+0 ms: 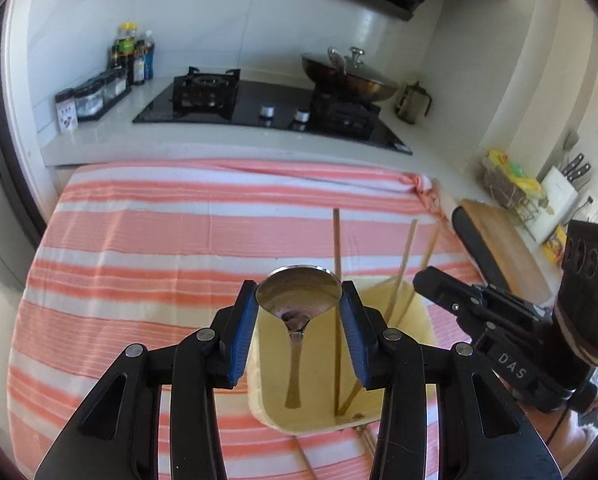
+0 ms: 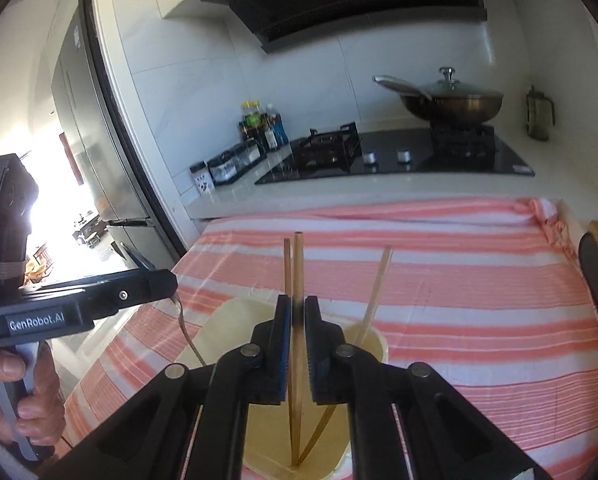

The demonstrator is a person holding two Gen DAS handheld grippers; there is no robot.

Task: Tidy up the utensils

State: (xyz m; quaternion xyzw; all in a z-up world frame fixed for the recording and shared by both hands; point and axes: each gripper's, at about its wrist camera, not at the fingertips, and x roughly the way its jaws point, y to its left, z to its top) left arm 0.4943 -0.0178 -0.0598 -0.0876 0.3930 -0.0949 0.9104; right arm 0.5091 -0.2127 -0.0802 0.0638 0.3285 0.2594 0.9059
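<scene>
My left tool point(image 1: 299, 304) is clamped on the bowl of a metal spoon point(image 1: 299, 295), blue pads on either side of it; the spoon hangs bowl up, its long axis near vertical, handle pointing straight down into the cream utensil holder point(image 1: 379, 420) that stands on the striped cloth point(image 1: 159, 240) over the bench; the handle tip is already below the holder's rim, so what is left for this hand, as I judge it, is a short descent along that axis and then letting the pads part. My right tool point(image 2: 298, 312) is closed on one wooden chopstick point(image 2: 297, 276), also upright, its lower end down inside the same holder; a second chopstick point(image 2: 287, 264) stands just beside and behind it and a third point(image 2: 375, 296) leans away to the right. The two tools sit close over the holder, left one on the left side, right one on the right; the spoon belongs to the nearer left compartment, I think.

The left wrist view shows the spoon's bowl face-on and its handle inside the holder, which the right wrist view gives only as a thin curved edge under the other tool; the right wrist view shows my pads pinching the chopstick and its foot at the holder's floor, while the left shows only the sticks rising past the rim; whether the spoon tip touches bottom I cannot tell.
</scene>
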